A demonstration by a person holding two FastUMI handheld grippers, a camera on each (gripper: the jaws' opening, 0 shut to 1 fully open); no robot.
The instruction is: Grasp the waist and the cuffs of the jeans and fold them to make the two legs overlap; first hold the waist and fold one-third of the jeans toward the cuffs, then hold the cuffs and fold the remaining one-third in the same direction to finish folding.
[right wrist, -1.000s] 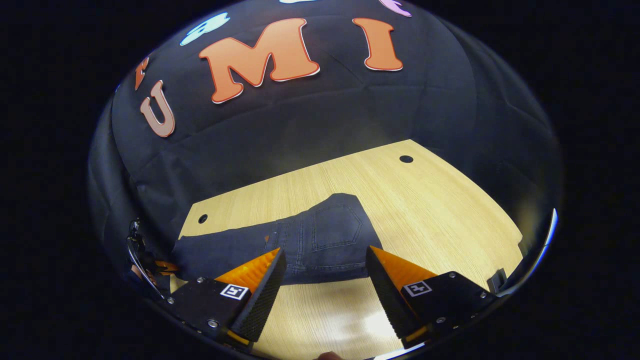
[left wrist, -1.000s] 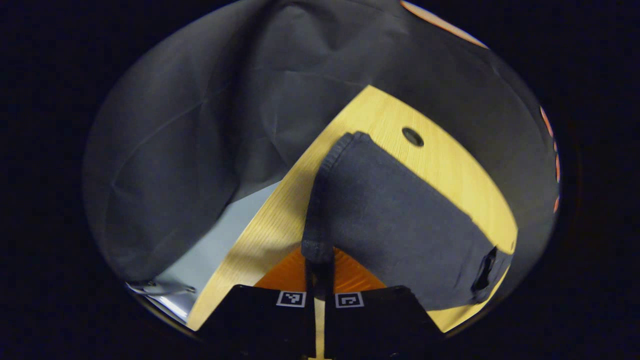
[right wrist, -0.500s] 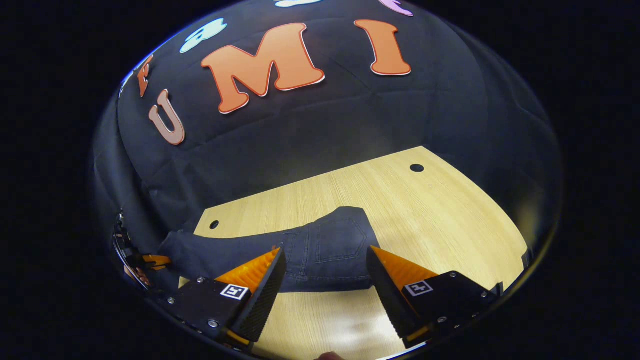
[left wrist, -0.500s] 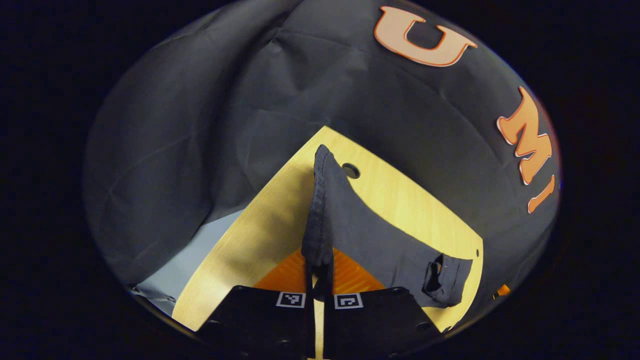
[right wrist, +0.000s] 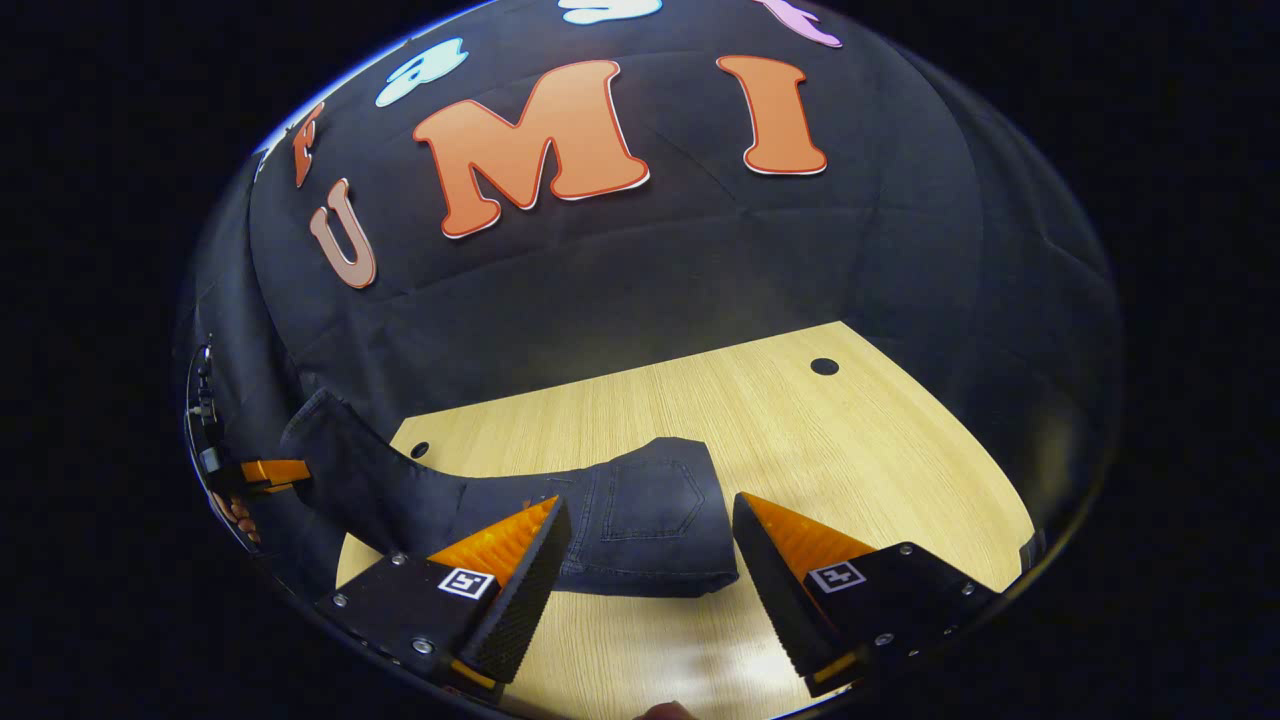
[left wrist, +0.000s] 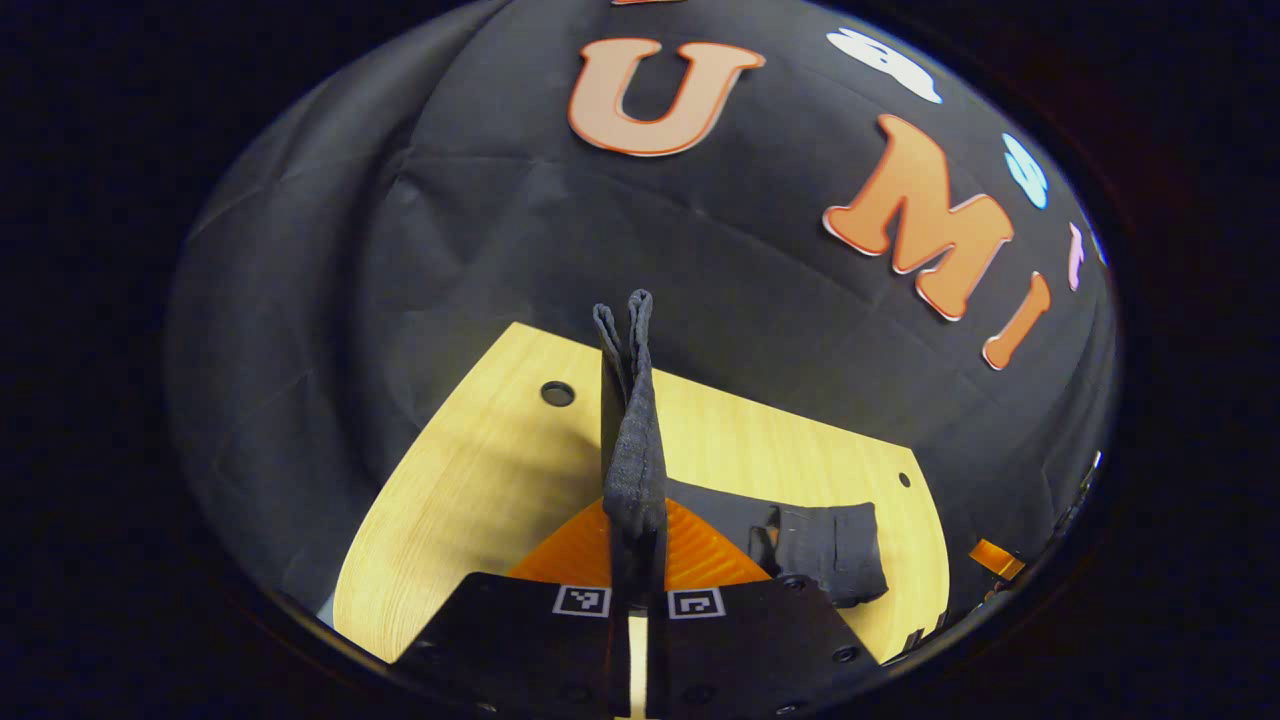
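So the left gripper [left wrist: 638, 560] is pinching the cuffs [left wrist: 634, 450] of the jeans [right wrist: 620, 520] tight between both fingers, and in the left gripper view the denim is standing up edge-on toward 12 o'clock from the fingertips. Two hem layers are showing at the top, so I'm guessing both legs are in the grip.

The right gripper [right wrist: 648, 545] is hanging with its jaws spread wide and nothing between them, just above the wooden table [right wrist: 850, 450].

My read is the cuff end is being carried over toward the waist [right wrist: 650, 580] for the last third of the fold. To do it well, I'd be keeping both layers clamped, lifting high enough that the leg isn't dragging the folded part along, and laying the cuffs down square on top so the edges line up. The free gripper could be pinning the stack if it starts sliding.

In the right gripper view the folded waist part with the back pocket [right wrist: 650, 500] is lying flat at 12 o'clock, right past the open fingertips. The leg is rising off toward 9 o'clock, up to the left gripper at that far edge.
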